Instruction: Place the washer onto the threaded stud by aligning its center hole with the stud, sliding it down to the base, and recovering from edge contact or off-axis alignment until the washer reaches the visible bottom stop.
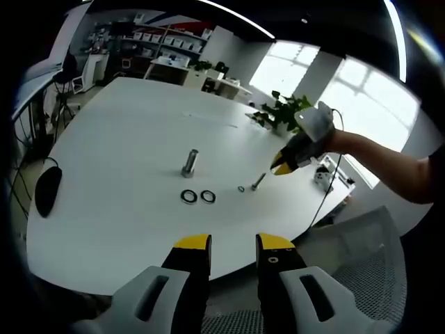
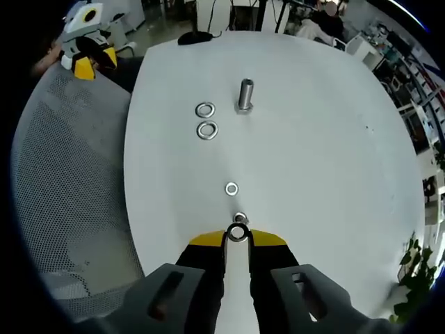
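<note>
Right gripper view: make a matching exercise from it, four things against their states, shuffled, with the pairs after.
Things
1. tall stud
2. two large washers
3. left gripper
4. right gripper

States
A. open, holding nothing
B. standing upright on the white table
C. pinching a small washer at its tips
D. lying flat side by side, next to the tall stud

Pairs: 1-B, 2-D, 3-A, 4-C
</note>
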A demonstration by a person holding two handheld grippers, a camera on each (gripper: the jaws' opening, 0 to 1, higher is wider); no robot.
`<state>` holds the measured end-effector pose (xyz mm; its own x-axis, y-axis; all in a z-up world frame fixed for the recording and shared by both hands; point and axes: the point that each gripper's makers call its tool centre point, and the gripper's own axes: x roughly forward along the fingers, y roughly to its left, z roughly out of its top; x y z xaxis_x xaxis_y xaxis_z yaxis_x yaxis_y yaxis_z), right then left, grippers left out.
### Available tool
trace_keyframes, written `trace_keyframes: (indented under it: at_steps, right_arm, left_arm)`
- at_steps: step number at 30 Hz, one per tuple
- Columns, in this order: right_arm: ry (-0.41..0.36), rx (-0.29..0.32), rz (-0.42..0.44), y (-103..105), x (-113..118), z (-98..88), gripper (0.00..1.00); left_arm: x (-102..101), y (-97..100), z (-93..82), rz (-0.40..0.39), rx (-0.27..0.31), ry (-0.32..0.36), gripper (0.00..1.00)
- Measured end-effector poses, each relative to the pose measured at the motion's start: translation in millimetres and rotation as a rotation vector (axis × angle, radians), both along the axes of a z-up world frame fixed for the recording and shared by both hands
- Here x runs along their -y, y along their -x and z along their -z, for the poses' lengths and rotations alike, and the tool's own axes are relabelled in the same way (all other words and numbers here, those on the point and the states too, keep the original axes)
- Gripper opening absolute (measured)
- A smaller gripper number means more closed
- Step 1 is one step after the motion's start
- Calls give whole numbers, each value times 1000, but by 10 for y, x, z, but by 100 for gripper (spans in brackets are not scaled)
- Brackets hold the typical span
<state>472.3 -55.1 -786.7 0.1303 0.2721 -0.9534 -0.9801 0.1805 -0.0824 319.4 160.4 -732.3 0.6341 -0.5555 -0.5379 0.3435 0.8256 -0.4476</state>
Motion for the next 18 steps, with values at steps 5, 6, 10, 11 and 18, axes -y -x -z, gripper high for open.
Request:
trace_keyframes:
  at_steps: [5,6,10,11,18]
  right_arm:
    - [23,-3,-22,-17,-16,31,13]
    - [29,-5,-25,-23,-17,46,13]
    - [53,-6,-38,-61,-6,111,13]
    - [57,-6,-37,-70,-3,120,13]
    - [44,-32,-29,-81,-60,165,13]
  left_arm:
    - [-1,1,1,0,-1,0,23]
    - [0,1,1,0,-1,-1,23]
    - [0,0,-1,-1,0,1,23]
    - [-1,0,-1,-1,-1,1,23]
    - [-2,2,7,0,-5,-2,23]
